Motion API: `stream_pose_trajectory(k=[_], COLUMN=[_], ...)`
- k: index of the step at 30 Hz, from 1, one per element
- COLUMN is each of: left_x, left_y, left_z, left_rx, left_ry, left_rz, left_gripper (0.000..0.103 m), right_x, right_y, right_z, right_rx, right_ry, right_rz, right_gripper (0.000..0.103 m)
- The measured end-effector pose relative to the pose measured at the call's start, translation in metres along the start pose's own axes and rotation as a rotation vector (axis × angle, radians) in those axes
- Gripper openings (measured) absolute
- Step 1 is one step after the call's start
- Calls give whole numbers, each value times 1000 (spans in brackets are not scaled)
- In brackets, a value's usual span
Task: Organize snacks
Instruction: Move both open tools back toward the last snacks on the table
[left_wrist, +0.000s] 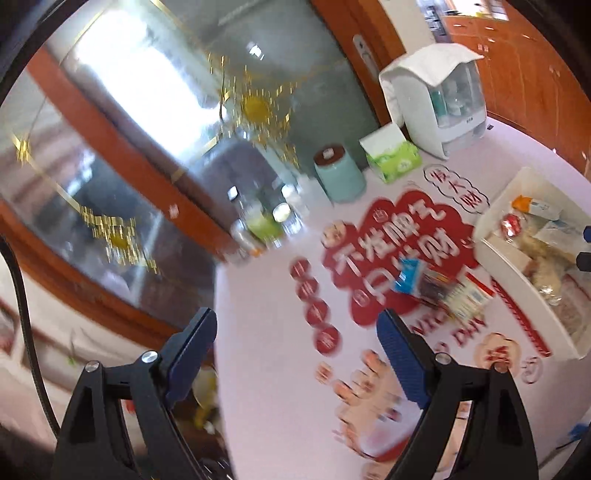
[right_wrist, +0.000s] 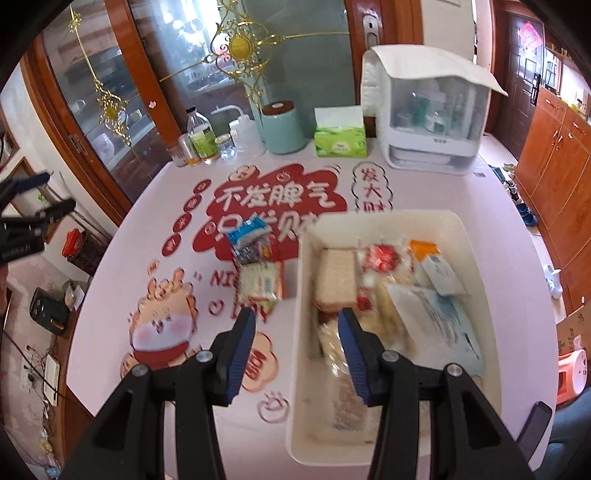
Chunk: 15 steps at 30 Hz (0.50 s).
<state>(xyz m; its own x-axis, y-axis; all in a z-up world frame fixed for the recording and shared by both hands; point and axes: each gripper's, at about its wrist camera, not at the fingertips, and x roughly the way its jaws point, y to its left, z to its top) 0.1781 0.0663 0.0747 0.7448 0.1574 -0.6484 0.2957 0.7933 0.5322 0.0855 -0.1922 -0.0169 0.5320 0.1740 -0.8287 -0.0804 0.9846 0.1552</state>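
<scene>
1. Right now you are risking most with the white bin (right_wrist: 476, 258): it is sitting at the table's (right_wrist: 122, 258) right edge, and your right gripper (right_wrist: 297, 325) is hovering astride its left wall, jaws parted partway and holding nothing, so a careless descent could be shoving it toward that edge.
2. Your left gripper (left_wrist: 299, 332) is hanging wide open and empty beyond the table's left edge; its view is blurring, so a fast reach could be missing.
3. Two snack packets (right_wrist: 255, 266), blue-topped and pale with orange, are lying overlapped near the table's middle, just beside the bin, crinkly and likely slipping.
</scene>
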Motion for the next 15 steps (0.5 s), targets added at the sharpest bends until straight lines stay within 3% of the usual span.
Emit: stream_pose_trajectory(k=[4,7,11,15], left_x=[20,48,103,165], left_y=[18,14,-10,-45], left_z=[18,27,30,27], left_rx=[102,184,302,377], left_ry=[-67,-85,-76,-15], left_rz=[-13,-68,-180,-272], left_gripper=[94,94,94,94], right_x=[4,11,33,71], right_y=[26,44,67,82], right_z=[23,36,46,43], right_rx=[3,15,42,62], right_ry=[-23,-39,-51,-44], right_rz=[-13,-38,-51,-75], right_gripper=[48,54,58,58])
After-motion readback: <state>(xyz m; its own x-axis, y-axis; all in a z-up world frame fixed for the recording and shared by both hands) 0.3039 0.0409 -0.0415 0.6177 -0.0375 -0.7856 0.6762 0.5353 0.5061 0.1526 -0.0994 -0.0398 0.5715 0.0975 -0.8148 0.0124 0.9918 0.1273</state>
